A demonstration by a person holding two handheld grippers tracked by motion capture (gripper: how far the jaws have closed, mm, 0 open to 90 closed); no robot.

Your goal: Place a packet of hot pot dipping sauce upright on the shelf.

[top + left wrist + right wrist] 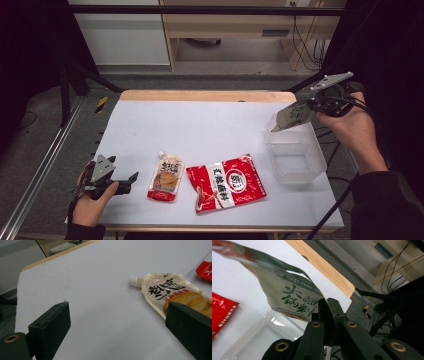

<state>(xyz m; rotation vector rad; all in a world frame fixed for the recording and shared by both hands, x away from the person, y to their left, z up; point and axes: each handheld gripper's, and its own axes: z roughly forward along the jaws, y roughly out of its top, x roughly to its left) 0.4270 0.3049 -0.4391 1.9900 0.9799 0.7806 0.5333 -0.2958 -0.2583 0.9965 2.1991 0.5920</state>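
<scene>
Right gripper is raised above the far right corner of the table, its jaws pressed together on one edge of a grey-green sachet — seen close in the right gripper view, where the film is nipped at its corner between the black jaws. The sachet hangs clear, tilted, over the far rim of the clear tub, which stands open and holds nothing visible.

Left gripper rests low at the near left, jaws spread, nothing between them. Just to its right lies the spout pouch, flat, cap pointing away; the left gripper view shows it with its white cap free of the jaws. The red pack lies flat beside the pouch, near the tub.

Handling, as judged: the sachet looks light and limp — thin glossy film that folds under its own weight, likely slippery, so an edge pinch on the seam is the sound hold and the present grip suits it. Squeezing the filled middle risks a slide or a burst. The pouch appears heavier, soft-bodied; its stiff neck below the cap, or a side seam, is the better place to take hold
</scene>
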